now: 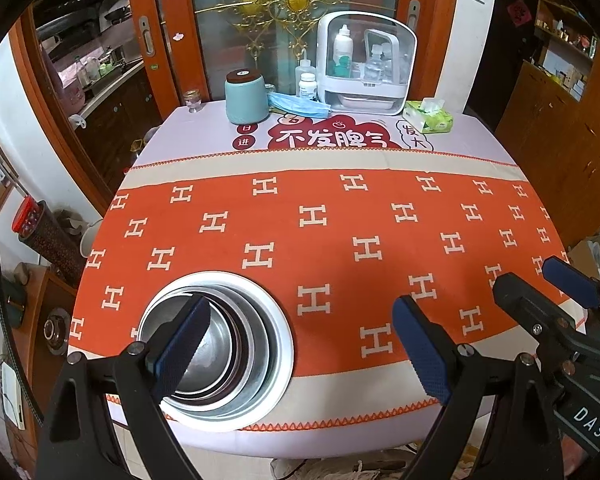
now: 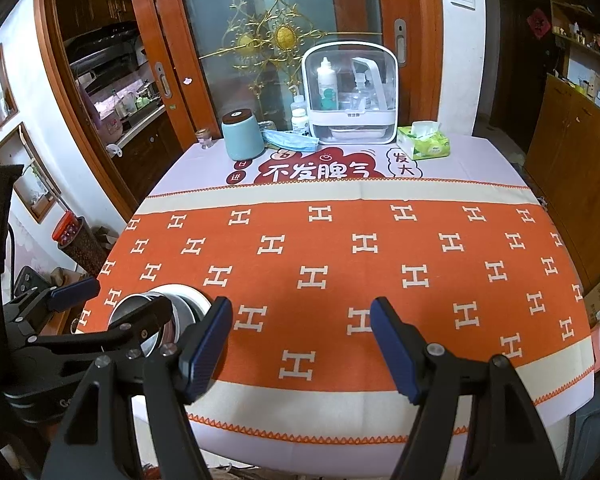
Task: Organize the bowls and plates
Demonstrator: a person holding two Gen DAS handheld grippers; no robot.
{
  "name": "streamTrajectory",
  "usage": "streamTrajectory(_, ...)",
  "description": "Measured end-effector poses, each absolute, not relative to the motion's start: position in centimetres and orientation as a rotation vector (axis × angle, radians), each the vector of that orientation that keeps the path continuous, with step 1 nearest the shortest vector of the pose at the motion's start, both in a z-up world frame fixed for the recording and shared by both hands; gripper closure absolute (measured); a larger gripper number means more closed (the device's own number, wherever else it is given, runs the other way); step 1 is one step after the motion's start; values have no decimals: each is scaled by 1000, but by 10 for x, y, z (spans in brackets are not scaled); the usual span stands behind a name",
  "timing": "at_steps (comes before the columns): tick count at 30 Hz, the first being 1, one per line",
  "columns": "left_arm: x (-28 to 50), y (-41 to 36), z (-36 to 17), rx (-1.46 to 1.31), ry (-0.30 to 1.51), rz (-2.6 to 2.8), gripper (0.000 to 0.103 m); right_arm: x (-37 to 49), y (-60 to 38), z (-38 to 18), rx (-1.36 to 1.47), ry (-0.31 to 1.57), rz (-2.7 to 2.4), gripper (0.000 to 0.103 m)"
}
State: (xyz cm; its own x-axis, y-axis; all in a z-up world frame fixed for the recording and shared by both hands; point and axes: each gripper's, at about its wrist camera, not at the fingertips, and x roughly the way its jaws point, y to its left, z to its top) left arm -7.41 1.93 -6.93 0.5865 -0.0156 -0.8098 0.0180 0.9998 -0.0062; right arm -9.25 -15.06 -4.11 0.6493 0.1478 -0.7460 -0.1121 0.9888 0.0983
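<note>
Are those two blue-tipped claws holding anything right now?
No. The left gripper and the right gripper both stand open, with only tablecloth between their pads. The stack of bowls sits untouched on the table.

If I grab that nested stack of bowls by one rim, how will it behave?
The nested stack of bowls looks like smooth metal, so the pads may slip. The inner bowls sit loose and would probably shift or rattle. Several together look fairly heavy, so a one-sided grip could tilt it.

Bare cloth [image 2: 340,264] beside stacked bowls [image 1: 236,344]
</note>
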Motion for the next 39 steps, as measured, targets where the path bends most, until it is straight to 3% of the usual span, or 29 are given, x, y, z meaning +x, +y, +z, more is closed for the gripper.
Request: streamTrajectory(39,-78,19,-71,2,951,-23,11,-97,-149,-43,59,859,150,31)
